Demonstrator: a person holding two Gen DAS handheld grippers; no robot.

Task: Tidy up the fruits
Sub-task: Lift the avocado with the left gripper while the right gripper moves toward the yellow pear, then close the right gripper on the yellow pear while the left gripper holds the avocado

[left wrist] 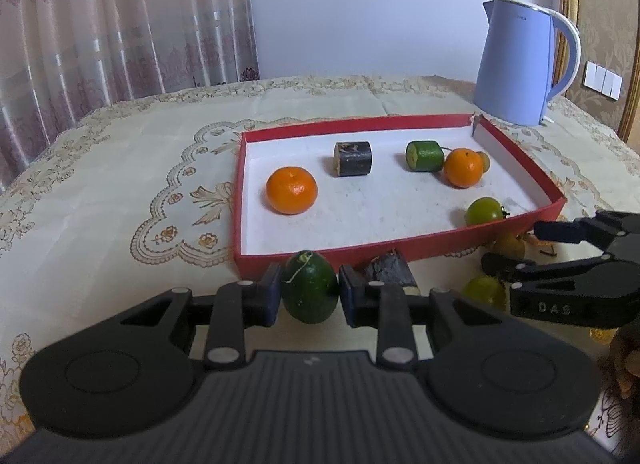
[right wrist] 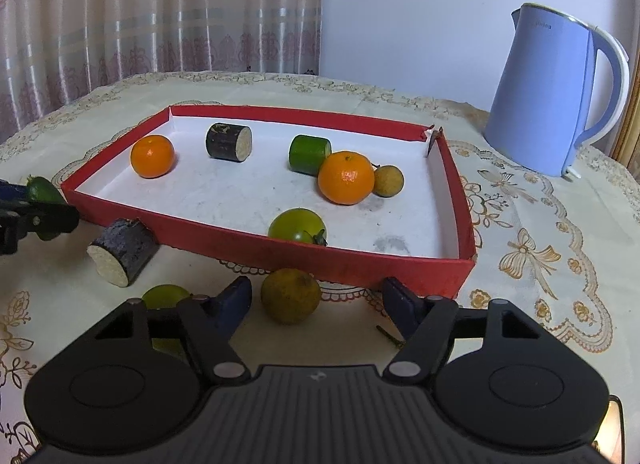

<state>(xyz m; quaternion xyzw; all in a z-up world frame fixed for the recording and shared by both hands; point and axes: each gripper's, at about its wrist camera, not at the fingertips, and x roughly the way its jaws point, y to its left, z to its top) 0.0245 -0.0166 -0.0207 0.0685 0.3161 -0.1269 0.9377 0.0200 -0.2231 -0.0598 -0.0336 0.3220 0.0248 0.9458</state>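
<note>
Left wrist view: the left tongs (left wrist: 309, 290) are pinching a dark green fruit (left wrist: 309, 288), pads pressing on both its sides, just in front of the red tray (left wrist: 360, 254) and near its front wall. A dark log piece (left wrist: 390, 270) is lying beside the right pad, against the tray. Inside the tray an orange (left wrist: 291, 190) is sitting on the left, a black cylinder (left wrist: 353, 158) behind it, a green cylinder (left wrist: 424, 156) touching a second orange (left wrist: 463, 167), and a green tomato (left wrist: 485, 211) resting by the front wall. The right tongs (left wrist: 516, 250) are reaching in from the right, with a yellowish fruit (left wrist: 510, 244) between their fingers. A blue kettle (left wrist: 520, 64) is standing behind the tray on the bench (left wrist: 120, 184).

Right wrist view: the right tongs (right wrist: 316, 300) are standing spread wide, their pads flanking the yellowish fruit (right wrist: 291, 295) without touching it, just outside the tray (right wrist: 360, 264). A lime-green fruit (right wrist: 166, 296) is peeking out beside the left finger, the log piece (right wrist: 124, 252) is lying further left, and the left tongs (right wrist: 40, 216) are showing at the left edge.
</note>
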